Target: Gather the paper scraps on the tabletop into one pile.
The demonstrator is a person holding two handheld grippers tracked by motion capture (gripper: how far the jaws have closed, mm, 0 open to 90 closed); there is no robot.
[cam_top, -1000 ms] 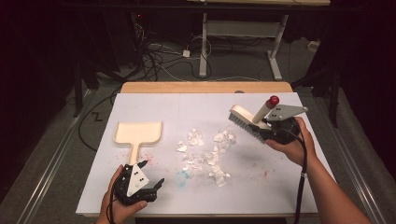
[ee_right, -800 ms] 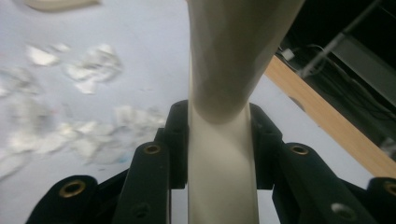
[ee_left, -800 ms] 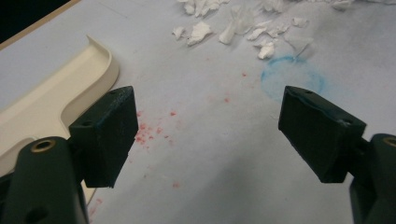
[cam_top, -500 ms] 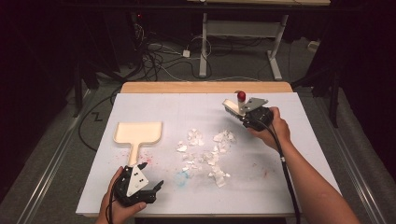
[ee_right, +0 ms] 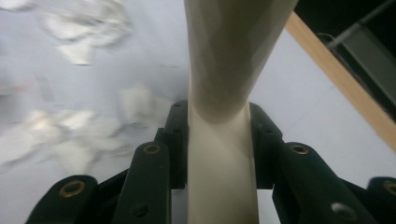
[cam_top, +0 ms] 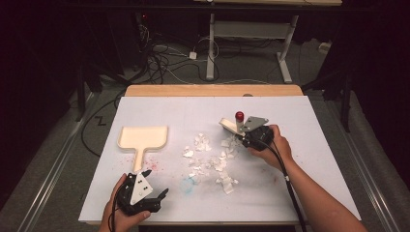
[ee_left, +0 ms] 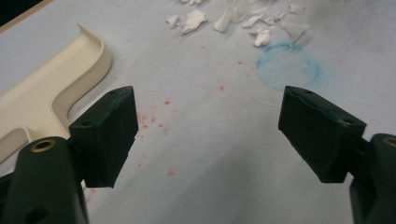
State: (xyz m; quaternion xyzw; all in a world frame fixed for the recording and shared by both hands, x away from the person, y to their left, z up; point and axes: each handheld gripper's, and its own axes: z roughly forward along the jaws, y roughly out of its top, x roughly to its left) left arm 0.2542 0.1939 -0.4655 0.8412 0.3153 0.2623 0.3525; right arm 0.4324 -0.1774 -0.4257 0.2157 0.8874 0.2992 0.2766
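High view. The right gripper [cam_top: 240, 136] holds a cream brush [cam_top: 227, 124] at the 3 o'clock edge of a scatter of white paper scraps [cam_top: 210, 157] on the white table [cam_top: 309, 159]. A cream dustpan [cam_top: 143, 137] lies at 9 o'clock of the scraps, handle pointing toward the person. The left gripper [cam_top: 157, 193] rests near the front edge, just short of that handle and not touching it. The step in hand appears to be sweeping the scraps toward the pan. To do it well, the brush should be kept low and drawn in short strokes toward 9 o'clock, and the pan should be taken up and held against the table before the pile reaches it (light scraps scatter easily).

Left gripper view. Jaws stand wide apart with nothing between them; the dustpan lies at 10 o'clock, the scraps at 12 o'clock, beside a blue ring stain [ee_left: 289, 65].

Right gripper view. Jaws are closed tight on the brush handle [ee_right: 222, 154], which runs straight up between them; blurred scraps lie at 9 to 10 o'clock.
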